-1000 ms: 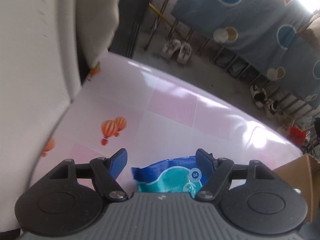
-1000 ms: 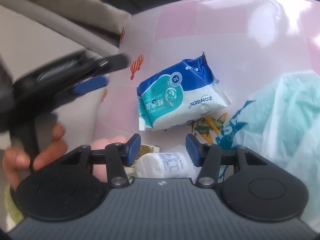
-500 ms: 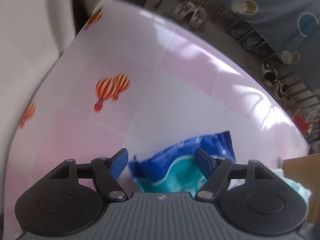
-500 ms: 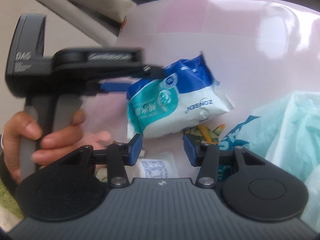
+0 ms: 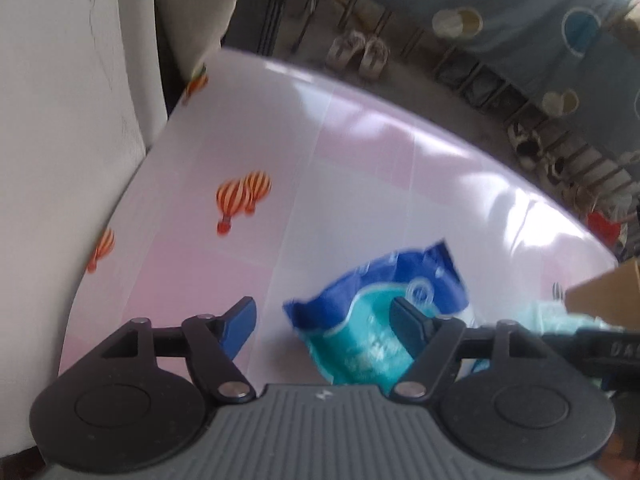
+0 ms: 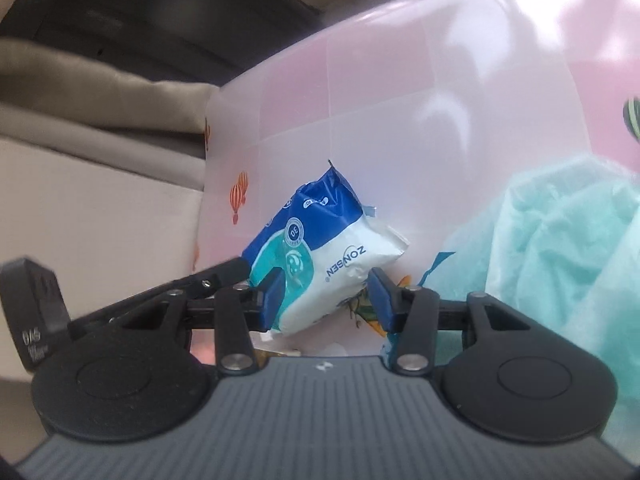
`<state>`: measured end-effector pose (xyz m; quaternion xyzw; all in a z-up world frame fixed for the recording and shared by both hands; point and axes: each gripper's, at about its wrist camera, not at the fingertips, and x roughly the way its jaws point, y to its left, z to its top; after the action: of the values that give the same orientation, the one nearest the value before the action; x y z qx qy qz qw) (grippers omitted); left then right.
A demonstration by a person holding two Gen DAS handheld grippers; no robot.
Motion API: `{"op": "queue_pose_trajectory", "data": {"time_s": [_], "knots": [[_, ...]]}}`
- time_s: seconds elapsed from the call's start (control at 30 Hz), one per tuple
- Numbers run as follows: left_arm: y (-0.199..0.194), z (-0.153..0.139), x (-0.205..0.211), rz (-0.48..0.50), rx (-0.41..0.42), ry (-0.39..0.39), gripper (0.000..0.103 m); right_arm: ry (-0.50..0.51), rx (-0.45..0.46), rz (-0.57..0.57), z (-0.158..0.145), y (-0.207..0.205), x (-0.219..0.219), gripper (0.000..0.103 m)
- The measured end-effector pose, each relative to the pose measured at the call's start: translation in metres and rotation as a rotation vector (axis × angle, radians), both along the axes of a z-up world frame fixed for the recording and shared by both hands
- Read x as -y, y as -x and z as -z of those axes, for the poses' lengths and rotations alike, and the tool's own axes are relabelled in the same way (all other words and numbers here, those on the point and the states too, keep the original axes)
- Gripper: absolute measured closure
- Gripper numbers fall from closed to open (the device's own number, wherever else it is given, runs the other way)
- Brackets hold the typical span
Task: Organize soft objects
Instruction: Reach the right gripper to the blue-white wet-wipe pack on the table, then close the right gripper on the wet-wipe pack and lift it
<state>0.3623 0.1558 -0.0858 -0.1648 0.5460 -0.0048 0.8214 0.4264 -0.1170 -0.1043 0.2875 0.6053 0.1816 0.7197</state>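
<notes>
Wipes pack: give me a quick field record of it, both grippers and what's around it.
item: wipes pack, blue, teal and white, lying on the tablecloth
left gripper: open, pack partly between its fingers, no visible pinch
right gripper: open, pack in front of and between its fingers, not pressed
beside pack: pale green plastic bag, crumpled
far corner: cardboard box, only an edge visible
pack state: not lifted

wrist views, angled down, sharing wipes pack (image 5: 384, 312)
</notes>
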Motion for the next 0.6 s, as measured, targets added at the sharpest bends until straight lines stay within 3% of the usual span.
{"op": "queue_pose_trajectory", "data": {"time_s": [0.13, 0.33, 0.43, 0.6], "knots": [[-0.011, 0.001, -0.006, -0.102, 0.0, 0.055, 0.027, 0.017, -0.026, 0.002, 0.007, -0.004, -0.014, 0.056], [-0.029, 0.033, -0.014, -0.202, -0.091, 0.184, 0.036, 0.038, -0.079, 0.01, 0.024, -0.021, -0.026, 0.056], [-0.027, 0.043, -0.018, -0.183, -0.117, 0.239, 0.037, 0.002, -0.077, 0.045, 0.029, -0.029, -0.023, 0.057], [-0.017, 0.036, -0.023, -0.138, -0.094, 0.241, 0.035, -0.05, -0.065, 0.111, 0.035, -0.042, -0.015, 0.058]]}}
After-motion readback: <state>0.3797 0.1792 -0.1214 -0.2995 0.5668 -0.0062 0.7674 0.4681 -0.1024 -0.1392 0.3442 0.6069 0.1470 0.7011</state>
